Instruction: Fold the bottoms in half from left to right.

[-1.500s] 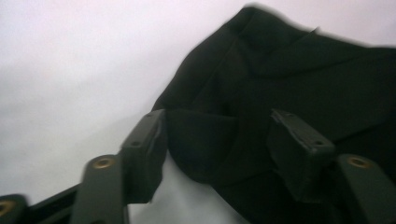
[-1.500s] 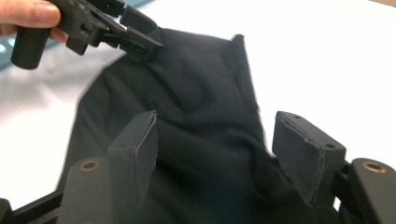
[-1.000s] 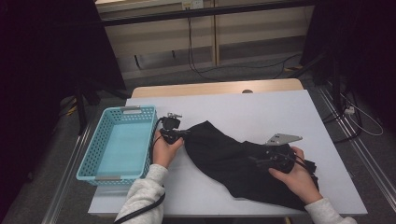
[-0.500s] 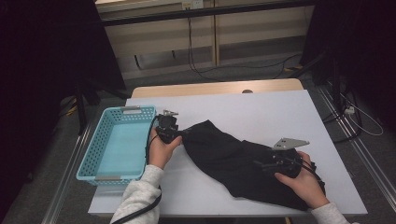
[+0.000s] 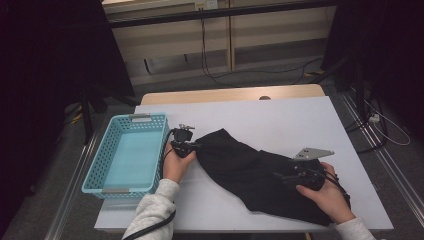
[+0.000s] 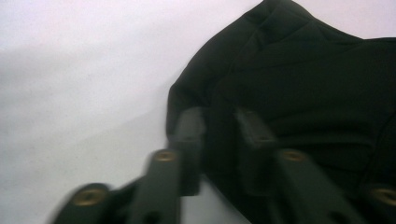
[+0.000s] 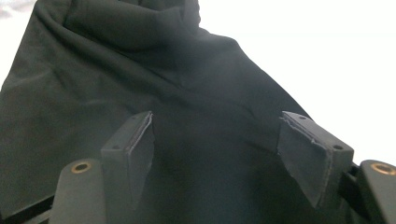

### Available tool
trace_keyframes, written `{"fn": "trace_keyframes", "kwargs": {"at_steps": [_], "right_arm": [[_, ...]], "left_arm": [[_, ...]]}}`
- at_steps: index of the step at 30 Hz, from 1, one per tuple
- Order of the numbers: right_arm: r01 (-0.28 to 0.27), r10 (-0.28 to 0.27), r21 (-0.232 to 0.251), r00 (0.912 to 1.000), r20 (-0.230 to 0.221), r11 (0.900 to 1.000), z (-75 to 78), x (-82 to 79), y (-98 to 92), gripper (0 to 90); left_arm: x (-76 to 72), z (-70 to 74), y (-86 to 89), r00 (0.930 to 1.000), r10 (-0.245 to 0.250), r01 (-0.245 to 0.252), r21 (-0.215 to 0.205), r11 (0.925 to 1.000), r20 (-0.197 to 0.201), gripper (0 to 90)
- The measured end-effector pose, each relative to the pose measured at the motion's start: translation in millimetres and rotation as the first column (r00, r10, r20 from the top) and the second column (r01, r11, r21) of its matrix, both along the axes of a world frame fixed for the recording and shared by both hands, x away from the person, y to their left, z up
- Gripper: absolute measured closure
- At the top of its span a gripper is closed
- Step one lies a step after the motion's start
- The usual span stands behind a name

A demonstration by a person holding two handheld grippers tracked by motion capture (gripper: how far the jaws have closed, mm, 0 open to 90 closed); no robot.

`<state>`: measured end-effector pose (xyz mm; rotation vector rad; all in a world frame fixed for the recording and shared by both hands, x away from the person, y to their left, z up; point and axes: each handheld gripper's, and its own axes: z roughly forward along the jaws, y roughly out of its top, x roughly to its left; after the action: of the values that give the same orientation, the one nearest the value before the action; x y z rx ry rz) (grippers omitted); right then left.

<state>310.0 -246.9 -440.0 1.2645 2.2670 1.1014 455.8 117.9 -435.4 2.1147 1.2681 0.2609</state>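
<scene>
A black cloth (image 5: 250, 170) lies crumpled across the white table (image 5: 280, 115), running from the middle toward the near right. My left gripper (image 5: 192, 147) is at its far-left corner. Its jaws have just been closing, and in the left gripper view (image 6: 219, 116) they stand close together with the cloth's edge (image 6: 303, 70) pinched between them. My right gripper (image 5: 280, 176) rests over the cloth's near-right part. In the right gripper view (image 7: 217, 126) its pads stand wide apart above the fabric (image 7: 140, 60) and do not press on it.
A light-blue plastic basket (image 5: 132, 119) stands at the table's left, just beside my left hand, with nothing in it. Bare white table lies behind the cloth. A wooden strip edges the far side, with cables on the floor beyond.
The right hand has drifted slightly toward the near right over the cloth. The left hand has stayed at the cloth's left corner, which has bunched up a little at the jaws.
</scene>
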Motion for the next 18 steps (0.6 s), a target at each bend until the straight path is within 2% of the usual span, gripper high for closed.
{"fn": "trace_keyframes", "kwargs": {"at_steps": [3,7,9,12,15,17,18], "right_arm": [[-0.001,0.001,0.001,1.0000,0.000,1.000,-0.1,0.3,-0.3,28.0],[0.002,-0.002,0.009,1.0000,0.003,1.000,0.7,0.4,0.3,28.0],[-0.002,0.002,0.010,1.0000,0.001,1.000,0.6,0.5,1.1,28.0],[-0.011,0.011,0.010,0.9999,-0.002,1.000,-0.3,0.3,2.2,28.0],[-0.017,0.017,0.010,0.9999,-0.003,1.000,-0.3,0.4,2.8,28.0],[-0.018,0.018,0.013,0.9998,-0.001,1.000,0.0,0.4,2.2,28.0],[-0.015,0.015,0.013,0.9999,-0.001,1.000,0.3,0.3,1.6,28.0]], "left_arm": [[3.0,10.0,0.5,0.9995,0.027,-0.027,-0.032,0.9991,-0.015,85.1],[10.6,20.5,2.9,0.9983,0.058,-0.058,-0.033,0.9978,-0.001,85.4],[15.1,20.3,3.9,0.9977,0.067,-0.067,-0.025,0.9974,-0.014,85.2],[21.9,18.3,7.8,0.9948,0.102,-0.102,-0.013,0.9947,0.005,80.0],[23.5,18.0,11.0,0.9951,0.099,-0.099,-0.018,0.9949,0.008,79.2],[21.1,18.8,12.1,0.9948,0.101,-0.100,-0.038,0.9943,0.017,74.1],[19.0,19.5,11.7,0.9949,0.098,-0.097,-0.036,0.9947,0.025,67.7]]}}
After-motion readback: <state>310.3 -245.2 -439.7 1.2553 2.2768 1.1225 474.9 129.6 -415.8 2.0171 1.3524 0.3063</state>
